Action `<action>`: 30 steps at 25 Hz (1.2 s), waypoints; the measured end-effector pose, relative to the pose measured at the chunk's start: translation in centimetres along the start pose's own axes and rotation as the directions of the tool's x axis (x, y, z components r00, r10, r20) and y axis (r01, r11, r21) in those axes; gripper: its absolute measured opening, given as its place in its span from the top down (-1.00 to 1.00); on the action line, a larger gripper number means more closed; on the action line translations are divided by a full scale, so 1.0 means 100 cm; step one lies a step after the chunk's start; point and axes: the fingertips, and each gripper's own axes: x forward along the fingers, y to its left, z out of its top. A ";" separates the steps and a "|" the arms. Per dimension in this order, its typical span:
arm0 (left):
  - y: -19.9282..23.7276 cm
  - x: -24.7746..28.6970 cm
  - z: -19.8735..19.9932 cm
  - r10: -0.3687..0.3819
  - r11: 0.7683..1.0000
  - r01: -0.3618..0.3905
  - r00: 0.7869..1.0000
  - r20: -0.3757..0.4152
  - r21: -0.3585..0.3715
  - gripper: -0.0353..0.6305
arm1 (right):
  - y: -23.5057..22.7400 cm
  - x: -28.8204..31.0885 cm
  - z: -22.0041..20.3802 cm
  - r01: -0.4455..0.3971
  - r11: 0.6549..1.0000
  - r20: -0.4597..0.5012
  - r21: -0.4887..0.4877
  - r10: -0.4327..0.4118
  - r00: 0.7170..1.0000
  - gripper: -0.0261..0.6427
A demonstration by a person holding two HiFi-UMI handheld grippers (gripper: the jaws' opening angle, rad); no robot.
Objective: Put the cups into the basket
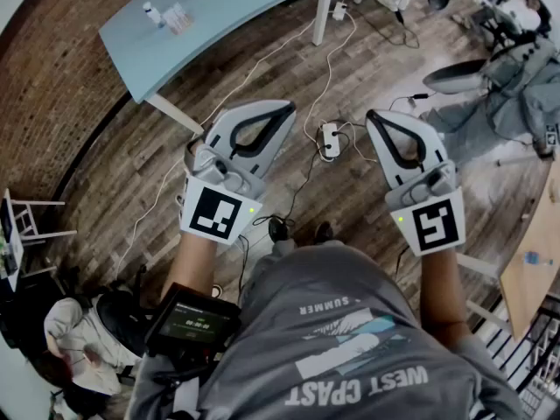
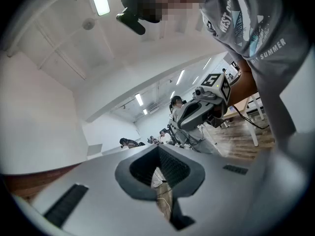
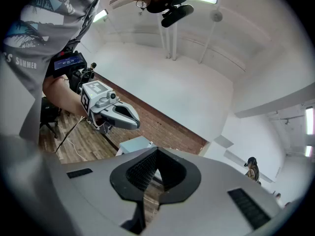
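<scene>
I hold my left gripper (image 1: pixel 285 108) and right gripper (image 1: pixel 376 117) level, side by side, jaws together and empty, seemingly poised to start; no cups or basket ahead

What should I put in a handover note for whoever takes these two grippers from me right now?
Left gripper: jaws shut, nothing between them, held level over the floor.
Right gripper: jaws shut, empty, beside the left one.
Job's things: no cup and no basket shows in any view. The light blue table ahead carries a small bottle and a few other small items. A power strip with cables lies on the wooden floor just ahead of the grippers.
Done: nothing that can be seen.
Left: find the cups and the basket, then put every cup in.
</scene>
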 end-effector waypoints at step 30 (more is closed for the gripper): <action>0.024 -0.048 -0.009 -0.038 0.999 0.037 0.997 0.067 0.007 0.90 | 0.035 0.026 0.034 0.089 0.996 0.016 0.014 -0.089 0.996 0.88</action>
